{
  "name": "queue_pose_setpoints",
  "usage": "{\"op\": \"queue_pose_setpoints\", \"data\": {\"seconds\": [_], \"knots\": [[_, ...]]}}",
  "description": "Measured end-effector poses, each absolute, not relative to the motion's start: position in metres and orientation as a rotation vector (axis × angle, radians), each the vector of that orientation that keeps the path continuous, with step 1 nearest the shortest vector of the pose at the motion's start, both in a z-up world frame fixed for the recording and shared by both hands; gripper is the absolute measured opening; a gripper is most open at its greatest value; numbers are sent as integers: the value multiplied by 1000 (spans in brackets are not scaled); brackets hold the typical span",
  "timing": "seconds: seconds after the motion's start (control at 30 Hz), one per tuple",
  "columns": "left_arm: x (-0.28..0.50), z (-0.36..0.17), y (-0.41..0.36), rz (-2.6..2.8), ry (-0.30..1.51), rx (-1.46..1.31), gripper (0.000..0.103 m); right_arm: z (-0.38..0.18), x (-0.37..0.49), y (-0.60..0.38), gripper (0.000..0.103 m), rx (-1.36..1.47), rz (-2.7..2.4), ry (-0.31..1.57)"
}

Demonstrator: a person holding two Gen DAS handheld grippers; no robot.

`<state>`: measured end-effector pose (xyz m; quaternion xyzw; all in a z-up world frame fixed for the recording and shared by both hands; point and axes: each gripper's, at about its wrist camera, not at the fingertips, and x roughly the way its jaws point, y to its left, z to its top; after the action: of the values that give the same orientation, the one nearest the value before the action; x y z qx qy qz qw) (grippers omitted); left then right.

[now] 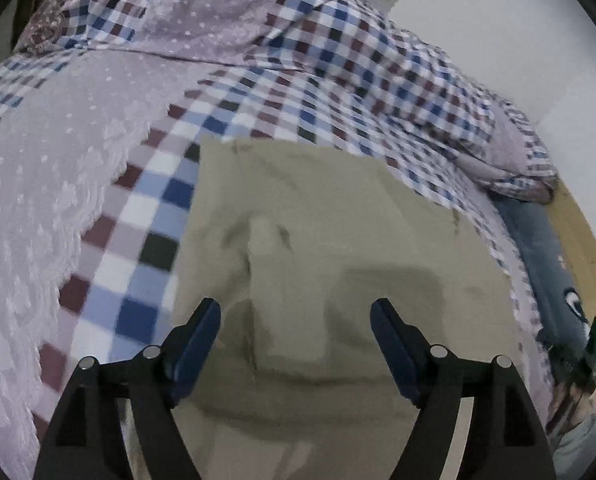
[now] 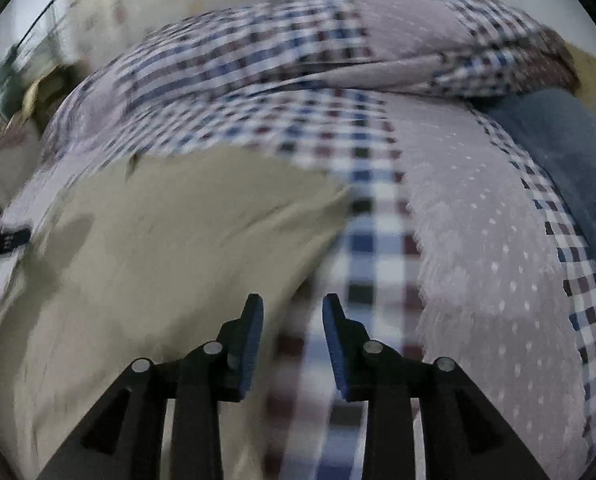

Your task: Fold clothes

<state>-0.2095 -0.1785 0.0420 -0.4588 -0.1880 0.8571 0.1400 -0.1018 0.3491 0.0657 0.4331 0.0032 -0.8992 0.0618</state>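
Checked bedspread carries a flat khaki garment; left tongs and right tongs gape empty.

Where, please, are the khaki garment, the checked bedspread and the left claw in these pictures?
khaki garment (image 1: 337, 208), left wrist view, on its flat upper middle.
checked bedspread (image 2: 373, 240), right wrist view, on the checked band beside the garment.
left claw (image 1: 296, 312), left wrist view, midway between its open fingertips.
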Motion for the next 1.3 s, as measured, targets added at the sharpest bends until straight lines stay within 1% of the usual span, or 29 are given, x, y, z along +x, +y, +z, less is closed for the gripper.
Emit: {"op": "queue_pose_setpoints", "data": {"seconds": [0.03, 0.1, 0.13, 0.17, 0.2, 0.23, 0.27, 0.37, 0.4, 0.43, 0.47, 0.5, 0.53, 0.57, 0.6, 0.63, 0.77, 0.83, 0.87, 0.9, 0.93, 0.97, 1.03, 1.17, 1.23, 1.27, 1.3], "knots": [[-207, 40, -176, 2466, -550, -1333, 81, 62, -92, 340, 33, 1318, -2695, 51], [-203, 36, -171, 2444, -567, -1359, 81, 48, -81, 315, 33, 1347, -2657, 196], [-203, 35, -168, 2440, -573, -1376, 78, 41, -78, 305, 31, 1355, -2645, 252], [-204, 34, -164, 2445, -574, -1396, 69, 32, -79, 298, 28, 1379, -2631, 294], [-205, 32, -161, 2450, -576, -1416, 62, 26, -80, 301, 9, 1407, -2651, 310], [-206, 32, -159, 2461, -573, -1441, 42, 21, -81, 305, 2, 1434, -2674, 324], [-207, 32, -160, 2482, -567, -1463, 30, 16, -82, 309, 2, 1462, -2696, 338], [-200, 43, -164, 2539, -543, -1441, 30, 20, -70, 344, 4, 1538, -2748, 87], [-195, 47, -166, 2549, -525, -1423, 31, 25, -64, 348, 13, 1543, -2768, 56], [-191, 49, -168, 2556, -509, -1410, 35, 31, -56, 349, 14, 1521, -2791, 28], [-186, 50, -170, 2559, -497, -1404, 43, 39, -46, 347, 14, 1468, -2809, -5], [-181, 51, -172, 2562, -485, -1399, 46, 46, -39, 341, 16, 1415, -2779, -47], [-176, 52, -174, 2563, -474, -1392, 52, 51, -33, 334, 21, 1363, -2742, -88], [-170, 51, -174, 2564, -460, -1391, 58, 51, -33, 326, 25, 1341, -2706, -87], [-166, 49, -173, 2566, -435, -1399, 60, 51, -35, 318, 35, 1321, -2670, -82], [-163, 46, -172, 2566, -413, -1407, 62, 50, -36, 310, 38, 1302, -2634, -77], [-160, 35, -173, 2576, -457, -1426, 62, 31, -50, 280, 38, 1345, -2572, 8], [-159, 31, -175, 2583, -513, -1414, 62, 19, -57, 273, 38, 1365, -2565, 24], [-160, 29, -176, 2587, -552, -1407, 57, 16, -62, 271, 38, 1370, -2572, 39], [-162, 27, -178, 2592, -599, -1406, 48, 12, -66, 269, 30, 1374, -2581, 55], [-163, 24, -181, 2593, -643, -1408, 17, 13, -66, 265, 5, 1357, -2585, 100], [-165, 21, -185, 2589, -681, -1415, 2, 15, -66, 261, 3, 1338, -2588, 148], [-167, 15, -191, 2584, -743, -1421, 2, 19, -64, 258, 2, 1325, -2615, 303], [-166, 16, -196, 2586, -785, -1391, 1, 31, -50, 255, 1, 1302, -2608, 603], [-169, 13, -198, 2564, -812, -1414, 1, 29, -46, 257, 2, 1325, -2582, 664], [-168, 11, -200, 2560, -820, -1420, 1, 24, -49, 258, 2, 1366, -2563, 689], [-167, 10, -201, 2561, -822, -1420, 1, 16, -50, 262, 2, 1436, -2573, 751]]}}
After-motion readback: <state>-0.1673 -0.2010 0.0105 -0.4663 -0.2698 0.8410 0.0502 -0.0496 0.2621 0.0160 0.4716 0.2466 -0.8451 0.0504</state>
